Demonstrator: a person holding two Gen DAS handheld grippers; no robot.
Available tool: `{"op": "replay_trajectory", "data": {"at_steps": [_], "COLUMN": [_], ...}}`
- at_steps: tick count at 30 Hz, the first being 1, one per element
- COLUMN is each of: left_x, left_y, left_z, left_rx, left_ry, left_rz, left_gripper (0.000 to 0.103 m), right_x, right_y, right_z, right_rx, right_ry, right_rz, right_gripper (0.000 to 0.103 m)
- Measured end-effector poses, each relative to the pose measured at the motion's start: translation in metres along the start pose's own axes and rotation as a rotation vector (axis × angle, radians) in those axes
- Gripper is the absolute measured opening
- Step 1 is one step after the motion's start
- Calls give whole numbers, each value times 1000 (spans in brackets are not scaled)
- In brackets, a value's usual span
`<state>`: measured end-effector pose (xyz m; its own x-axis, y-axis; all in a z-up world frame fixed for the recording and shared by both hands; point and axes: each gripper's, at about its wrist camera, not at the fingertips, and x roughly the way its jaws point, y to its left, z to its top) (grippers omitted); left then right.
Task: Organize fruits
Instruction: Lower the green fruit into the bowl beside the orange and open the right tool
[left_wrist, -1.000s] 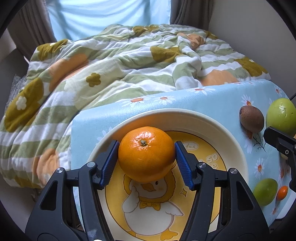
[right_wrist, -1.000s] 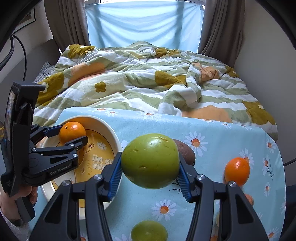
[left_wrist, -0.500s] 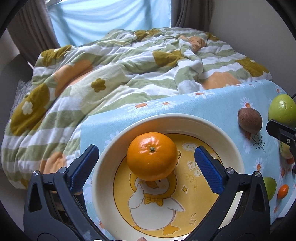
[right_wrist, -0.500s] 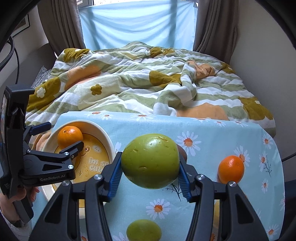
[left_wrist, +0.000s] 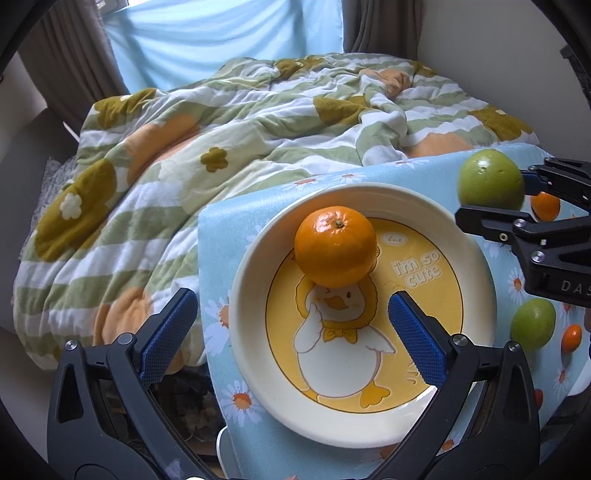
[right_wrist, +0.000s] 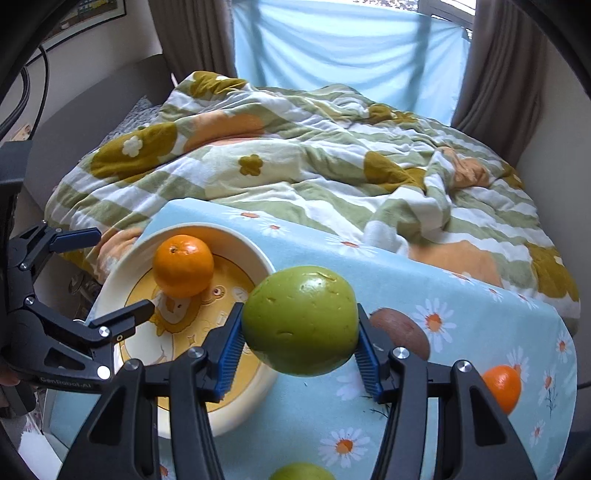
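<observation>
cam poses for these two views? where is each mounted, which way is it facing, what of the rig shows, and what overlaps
Left wrist: on the left gripper, angled down at the plate holding an orange; own open fingers show.
Right wrist: on the right gripper, angled down over the blue tablecloth; own fingers clamp a green fruit.
Shared: plate, orange, green fruit, bed, each other's gripper.

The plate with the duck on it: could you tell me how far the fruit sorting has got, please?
Done: one orange sits on the plate, and the left hand-held gripper is open and clear of it. In hand: the right hand-held gripper grips a green fruit beside the plate's rim. Left on the cloth: a kiwi, another orange, a second green fruit and a smaller orange fruit.
</observation>
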<state>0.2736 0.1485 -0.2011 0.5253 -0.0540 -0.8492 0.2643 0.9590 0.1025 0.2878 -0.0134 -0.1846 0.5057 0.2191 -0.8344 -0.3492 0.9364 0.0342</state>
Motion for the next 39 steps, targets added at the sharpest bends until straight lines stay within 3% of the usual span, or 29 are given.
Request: {"op": "replay_trajectory", "data": {"at_steps": [5,16,21,23,25,39], "left_x": [-2,3,2,2,1,-32], "left_y": [5,4,1,-1,-1,-5], "left_z": [-15,-22,-22,-23,-24,-21], "left_rx": [-18,-13,-11,-5,-1,11], "left_ry": [14,36,39,40,40,11], "left_rz": [-3,2,1,4,10,22], "left_gripper": [103,103,103,103,103,103], "right_x": [23,40,40,35,28,-20], "right_y": [15,36,34,30,27,17], "right_z": [6,2,0,0,0,-2], "right_rx": [-42,-186,-175,-149,-129,-75], "right_ry": [8,-8,-23,-50,-83,-141], "right_rz": [75,19,20,34,49,42], "right_gripper": [51,51,51,58,101,103]}}
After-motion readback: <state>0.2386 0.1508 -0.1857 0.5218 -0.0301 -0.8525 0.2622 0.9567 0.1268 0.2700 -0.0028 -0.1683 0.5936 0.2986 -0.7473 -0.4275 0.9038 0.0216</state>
